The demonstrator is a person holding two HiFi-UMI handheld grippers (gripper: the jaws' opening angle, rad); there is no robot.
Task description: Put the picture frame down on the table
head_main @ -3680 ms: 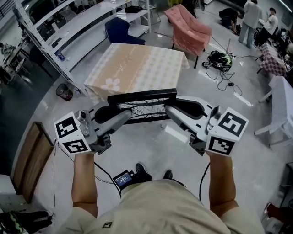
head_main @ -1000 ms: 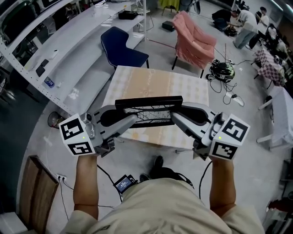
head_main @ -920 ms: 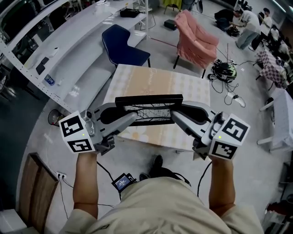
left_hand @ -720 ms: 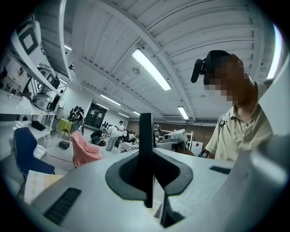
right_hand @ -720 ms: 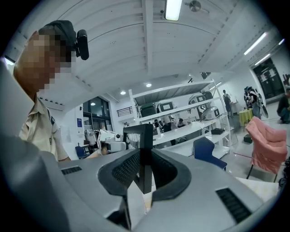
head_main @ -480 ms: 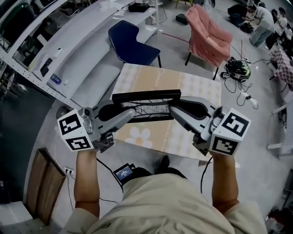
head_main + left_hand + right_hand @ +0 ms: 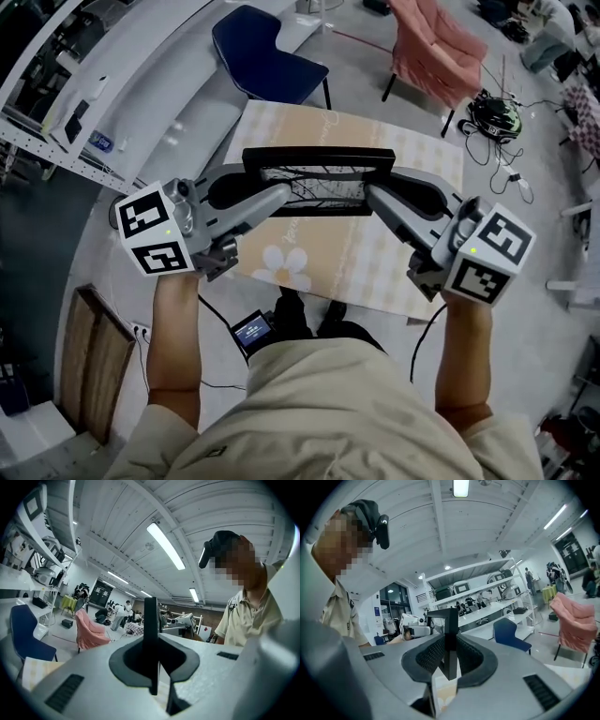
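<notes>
Picture frame (image 7: 317, 181) now over table (image 7: 328, 248)

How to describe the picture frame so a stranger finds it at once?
Find the table with the beige flowered cloth. Over it, the left gripper and right gripper hold the picture frame by its ends. It alone has a black rim around dark branches.

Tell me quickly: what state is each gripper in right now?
Left gripper: shut on the picture frame, at its left end.
Right gripper: shut on the same frame, at its right end.
</notes>
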